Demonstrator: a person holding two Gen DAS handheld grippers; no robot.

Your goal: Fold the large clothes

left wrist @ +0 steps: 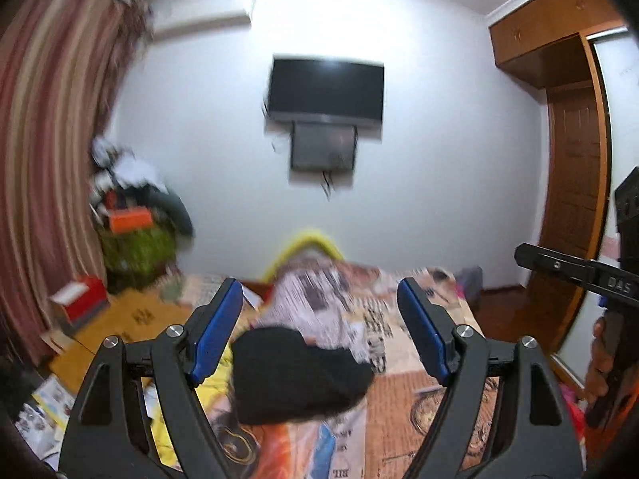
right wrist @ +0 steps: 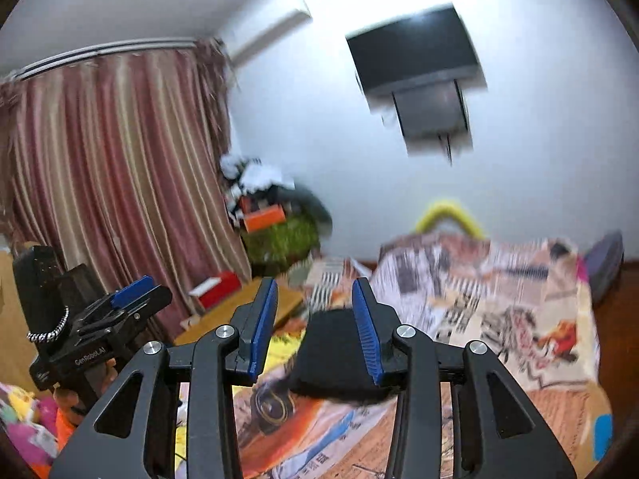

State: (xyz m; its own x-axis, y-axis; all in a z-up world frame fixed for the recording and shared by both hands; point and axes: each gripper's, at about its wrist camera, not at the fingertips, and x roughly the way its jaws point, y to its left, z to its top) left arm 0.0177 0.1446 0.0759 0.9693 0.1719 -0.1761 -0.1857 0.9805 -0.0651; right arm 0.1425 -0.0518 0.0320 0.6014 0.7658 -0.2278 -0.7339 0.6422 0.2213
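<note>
A compact black garment (left wrist: 297, 375) is seen lying bunched on the patterned bedspread (left wrist: 411, 395), apparently already folded, though blur hides its edges; further clothes to fold cannot be made out; the left gripper (left wrist: 319, 327) is held wide open and empty above it; the right gripper (right wrist: 315, 327) is partly open, nothing clamped; the garment lies beyond and below both sets of fingers, untouched.

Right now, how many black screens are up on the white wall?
2. The big black TV hangs high in the middle of the wall, and a smaller dark screen sits right under it, touching its bottom edge. Both show in the right wrist view too. None looks hidden.
</note>
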